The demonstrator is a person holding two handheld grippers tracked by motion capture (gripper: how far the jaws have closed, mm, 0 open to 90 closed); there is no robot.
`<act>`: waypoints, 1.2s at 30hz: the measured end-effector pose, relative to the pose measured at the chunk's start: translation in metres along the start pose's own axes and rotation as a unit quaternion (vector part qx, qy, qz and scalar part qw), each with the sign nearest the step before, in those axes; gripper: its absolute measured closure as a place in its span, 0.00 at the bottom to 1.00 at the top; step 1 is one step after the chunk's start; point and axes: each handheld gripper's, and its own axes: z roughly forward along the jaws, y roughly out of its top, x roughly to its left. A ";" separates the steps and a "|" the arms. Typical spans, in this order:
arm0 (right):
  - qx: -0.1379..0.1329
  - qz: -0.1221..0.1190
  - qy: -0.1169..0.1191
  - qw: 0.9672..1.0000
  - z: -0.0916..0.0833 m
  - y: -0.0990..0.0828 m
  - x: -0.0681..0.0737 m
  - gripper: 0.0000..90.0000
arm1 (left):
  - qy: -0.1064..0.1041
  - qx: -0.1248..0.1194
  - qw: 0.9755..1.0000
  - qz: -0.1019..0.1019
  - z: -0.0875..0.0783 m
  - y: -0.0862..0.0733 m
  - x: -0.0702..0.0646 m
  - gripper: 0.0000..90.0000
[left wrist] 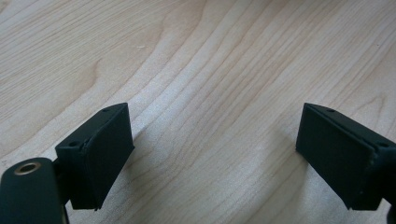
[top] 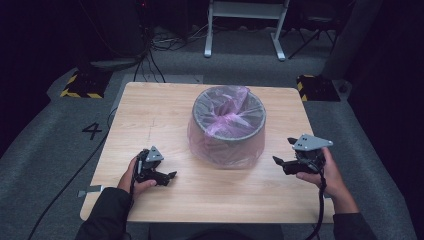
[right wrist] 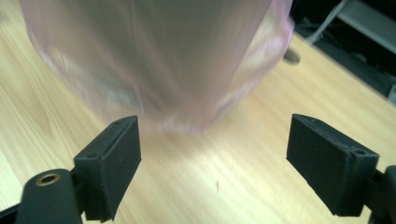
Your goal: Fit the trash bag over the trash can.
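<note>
A round grey bin (top: 229, 131) lined with a pink see-through bag (top: 227, 112) stands upright in the middle of the wooden table (top: 150, 115). The bag's edge is folded down over the bin's outer wall. My left gripper (top: 167, 176) rests low at the front left, apart from the bin, and points right. Its jaws stand open over bare wood (left wrist: 215, 154) with nothing between them. My right gripper (top: 283, 151) is at the bin's right side, pointing left at it. It is open (right wrist: 215, 163), and the bag-covered bin wall (right wrist: 159, 65) looms blurred just beyond its fingertips, untouched.
A white desk frame (top: 245, 20) and floor cables (top: 160, 42) lie beyond the table's far edge. Yellow-and-black striped blocks (top: 82, 86) (top: 317, 89) sit on the floor at both far corners. A "4" (top: 92, 131) marks the grey carpet on the left.
</note>
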 end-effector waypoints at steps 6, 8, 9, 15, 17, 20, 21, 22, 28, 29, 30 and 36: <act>0.041 0.006 0.008 0.999 0.018 -0.038 0.006 0.20 | 0.000 0.000 1.000 0.000 0.000 0.000 0.000 0.12; 0.053 0.022 0.015 0.998 0.026 -0.054 0.008 0.20 | 0.001 0.000 1.000 -0.001 0.000 0.000 0.000 0.12; 0.056 0.025 0.017 0.998 0.029 -0.060 0.009 0.20 | 0.001 0.000 1.000 -0.001 0.000 0.000 0.000 0.12; 0.074 0.048 0.034 0.996 0.040 -0.086 0.013 0.20 | 0.001 0.000 1.000 -0.002 0.000 0.000 0.000 0.12; 0.062 0.061 0.040 0.995 0.040 -0.092 0.014 0.20 | 0.002 0.000 1.000 -0.003 0.000 0.000 0.000 0.12; 0.048 0.088 0.051 0.994 0.039 -0.099 0.012 0.20 | 0.002 0.000 1.000 -0.003 0.000 0.000 0.000 0.12; 0.042 0.099 0.051 0.993 0.039 -0.101 0.012 0.19 | 0.001 -0.001 1.000 -0.005 0.000 0.000 -0.001 0.12; 0.039 0.107 0.051 0.992 0.039 -0.103 0.011 0.18 | 0.002 -0.002 1.000 -0.005 0.000 -0.001 -0.001 0.12; 0.034 0.127 0.037 0.991 0.037 -0.108 0.012 0.16 | 0.003 -0.002 1.000 -0.005 0.000 -0.001 -0.001 0.12; 0.034 0.128 0.037 0.991 0.037 -0.108 0.012 0.16 | 0.003 -0.002 1.000 -0.005 0.000 -0.001 -0.001 0.12; 0.034 0.128 0.037 0.990 0.038 -0.108 0.012 0.15 | 0.003 -0.002 1.000 -0.005 0.000 -0.001 -0.001 0.12; 0.035 0.130 0.036 0.990 0.038 -0.108 0.012 0.15 | 0.002 -0.001 1.000 -0.004 0.000 -0.001 0.000 0.12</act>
